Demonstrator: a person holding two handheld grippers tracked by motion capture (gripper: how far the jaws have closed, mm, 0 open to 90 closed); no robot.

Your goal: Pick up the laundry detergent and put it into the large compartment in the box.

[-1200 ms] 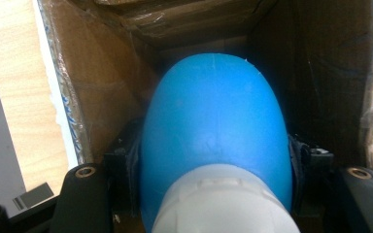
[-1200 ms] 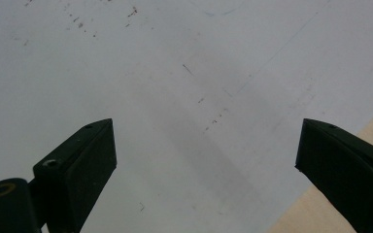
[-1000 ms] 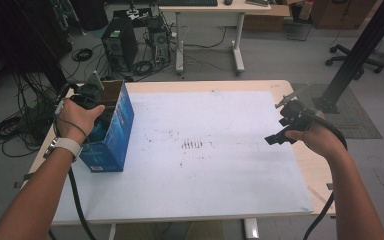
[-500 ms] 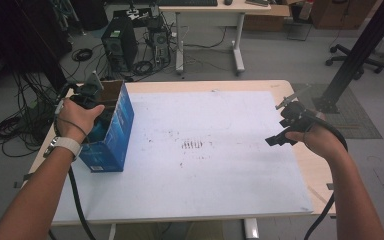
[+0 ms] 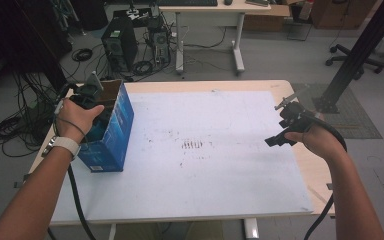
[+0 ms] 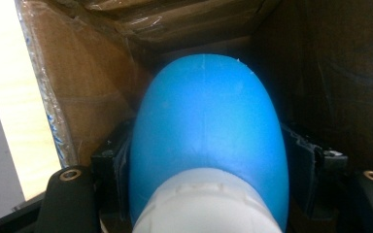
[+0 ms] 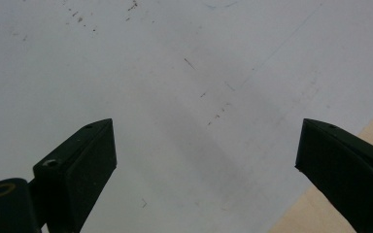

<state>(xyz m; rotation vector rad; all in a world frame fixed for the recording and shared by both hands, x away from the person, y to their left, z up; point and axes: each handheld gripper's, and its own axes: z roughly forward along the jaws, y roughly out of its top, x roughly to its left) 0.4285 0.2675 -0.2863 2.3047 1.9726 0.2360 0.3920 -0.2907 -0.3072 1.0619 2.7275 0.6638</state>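
A blue cardboard box (image 5: 114, 136) stands open-topped at the table's left edge. My left gripper (image 5: 91, 93) reaches down into it. Its own view shows brown inner walls (image 6: 90, 97) and a rounded blue object with a white end (image 6: 206, 121) between the jaws of the left gripper (image 6: 206, 162). Those jaws have just been opening, and the pads stand close beside the object without squeezing it. My right gripper (image 5: 279, 136) hovers over the table's right side. In its own view the right gripper (image 7: 205, 155) is wide open above the white sheet, holding nothing.
A white sheet (image 5: 205, 170) with small dark marks covers most of the wooden table (image 5: 310, 172). Beyond the far edge are a computer tower (image 5: 117, 45), floor cables (image 5: 17, 127) and a desk (image 5: 207, 15). A black post (image 5: 360, 50) rises at the right.
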